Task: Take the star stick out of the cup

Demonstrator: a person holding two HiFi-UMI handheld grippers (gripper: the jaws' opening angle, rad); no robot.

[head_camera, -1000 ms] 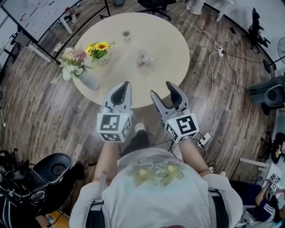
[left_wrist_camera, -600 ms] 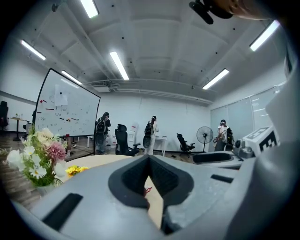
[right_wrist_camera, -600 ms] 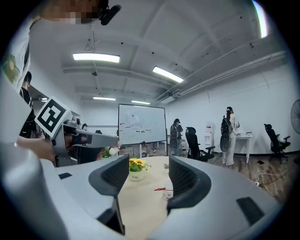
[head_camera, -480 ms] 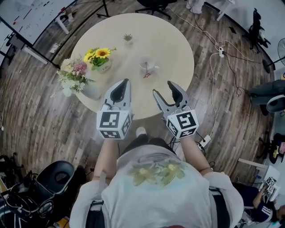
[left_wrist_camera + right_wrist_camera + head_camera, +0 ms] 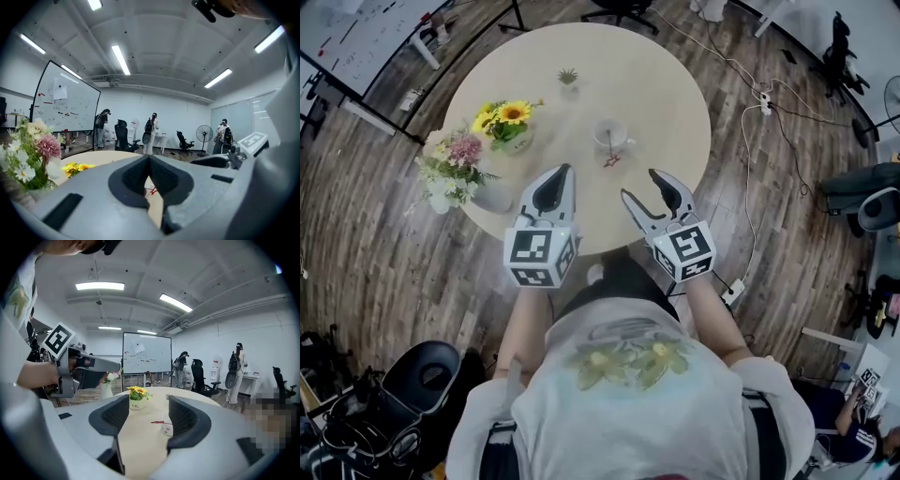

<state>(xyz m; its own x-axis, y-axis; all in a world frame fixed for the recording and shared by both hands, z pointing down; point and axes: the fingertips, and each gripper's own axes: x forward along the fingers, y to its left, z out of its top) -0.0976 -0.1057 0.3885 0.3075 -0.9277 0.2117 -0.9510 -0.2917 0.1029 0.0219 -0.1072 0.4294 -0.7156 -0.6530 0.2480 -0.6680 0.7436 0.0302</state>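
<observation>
The right gripper has its jaws spread with nothing between them. Through the gap its own view frames the cup and the red star stick, so this looks like the hand lined up for the pick. The left gripper has its jaws pressed together on nothing and is held level beside the other, probably just parked. Both hang about the near edge of the table, well apart from the cup.

The cup stands near the table's middle with the stick in it, the star end poking over the rim toward the near edge. The task seems not yet begun, and a reach comes first.

The head view alone gives the layout: a sunflower pot left of the cup, a vase at the left edge, a small plant toward the far edge. The right gripper view alone shows the stick lying almost flat across the cup's top. The left gripper view catches only a red scrap of the stick below its shut jaws, with the cup hidden.
</observation>
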